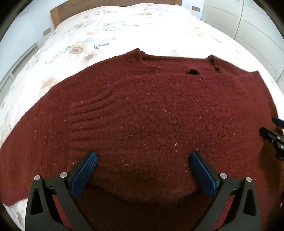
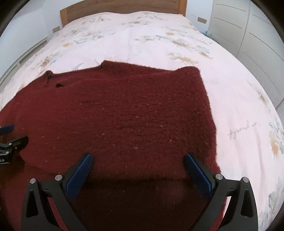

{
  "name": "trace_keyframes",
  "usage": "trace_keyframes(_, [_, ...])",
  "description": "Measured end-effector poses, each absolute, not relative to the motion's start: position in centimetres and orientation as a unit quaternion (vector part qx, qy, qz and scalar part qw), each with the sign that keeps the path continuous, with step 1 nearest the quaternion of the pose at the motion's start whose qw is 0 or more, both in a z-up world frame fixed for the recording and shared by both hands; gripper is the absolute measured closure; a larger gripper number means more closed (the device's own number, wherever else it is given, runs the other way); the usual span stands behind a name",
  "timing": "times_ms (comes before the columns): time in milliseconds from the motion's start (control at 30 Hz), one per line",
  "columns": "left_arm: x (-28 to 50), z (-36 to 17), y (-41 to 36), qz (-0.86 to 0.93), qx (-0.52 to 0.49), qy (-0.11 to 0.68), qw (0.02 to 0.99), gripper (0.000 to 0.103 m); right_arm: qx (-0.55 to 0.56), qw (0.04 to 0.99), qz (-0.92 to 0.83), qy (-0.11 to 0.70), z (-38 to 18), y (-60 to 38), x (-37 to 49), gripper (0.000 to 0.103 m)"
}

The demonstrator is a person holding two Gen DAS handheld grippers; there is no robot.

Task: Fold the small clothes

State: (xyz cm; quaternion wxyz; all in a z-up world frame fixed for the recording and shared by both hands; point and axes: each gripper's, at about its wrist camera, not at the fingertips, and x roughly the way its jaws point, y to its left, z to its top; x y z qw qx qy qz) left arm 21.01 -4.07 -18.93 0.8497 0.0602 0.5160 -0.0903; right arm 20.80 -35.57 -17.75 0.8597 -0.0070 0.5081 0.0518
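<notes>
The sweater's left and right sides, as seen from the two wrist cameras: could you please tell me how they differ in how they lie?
On the sweater, the left side spreads out wide toward the frame edge, with ribbed ridges showing. The right side ends in a straight edge on the bedspread, as if its sleeve is folded in or tucked away. Both sides lie flat, and both grippers, left and right, hang open over the sweater.

The sweater lies on the bed, headboard at twelve o'clock. A wardrobe stands at two o'clock.
</notes>
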Motion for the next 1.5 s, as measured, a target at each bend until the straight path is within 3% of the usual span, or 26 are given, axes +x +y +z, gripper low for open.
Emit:
trace_keyframes(200, [19.6, -15.8, 0.4, -0.075, 0.019, 0.502, 0.861, 0.001, 0.0, 0.864, 0.054, 0.501, -15.2, -36.1, 19.2, 0.0])
trace_keyframes(467, [17.2, -12.4, 15.0, 0.098, -0.122, 0.496, 0.854, 0.001, 0.024, 0.877, 0.04, 0.479, -11.4, -38.6, 16.3, 0.0])
trace_keyframes(767, [12.7, -15.0, 30.9, 0.302, -0.308, 0.474, 0.768, 0.001, 0.032, 0.874, 0.031, 0.484, -11.2, -39.1, 15.4, 0.0])
trace_keyframes(1100, [11.9, -18.1, 35.4, 0.342, -0.358, 0.504, 0.708, 0.002, 0.027, 0.87, 0.04, 0.491, -11.3, -38.6, 15.0, 0.0])
trace_keyframes(1133, [12.3, -17.8, 35.7, 0.337, -0.354, 0.502, 0.713, 0.005, 0.028, 0.87, 0.04, 0.491, -11.3, -38.5, 14.9, 0.0])
trace_keyframes(1167, [12.5, -17.7, 35.4, 0.329, -0.348, 0.498, 0.722, 0.016, 0.028, 0.869, 0.041, 0.492, -11.3, -38.5, 14.9, 0.0])
trace_keyframes(1200, [13.0, -17.6, 35.1, 0.329, -0.347, 0.494, 0.726, 0.033, 0.029, 0.869, 0.041, 0.491, -11.3, -38.5, 14.9, 0.0])
trace_keyframes(1233, [13.2, -17.4, 35.3, 0.332, -0.348, 0.489, 0.728, 0.04, 0.029, 0.87, 0.041, 0.491, -11.4, -38.5, 14.9, 0.0])
trace_keyframes(1300, [13.2, -17.0, 35.5, 0.323, -0.351, 0.484, 0.733, 0.067, 0.029, 0.869, 0.04, 0.492, -11.4, -38.6, 14.9, 0.0])
trace_keyframes(1367, [13.3, -16.4, 35.4, 0.308, -0.343, 0.485, 0.743, 0.087, 0.029, 0.869, 0.039, 0.493, -11.5, -38.7, 14.9, 0.0])
trace_keyframes(1500, [14.4, -14.2, 33.5, 0.285, -0.284, 0.492, 0.772, 0.089, 0.027, 0.87, 0.037, 0.491, -11.3, -38.9, 15.0, 0.0])
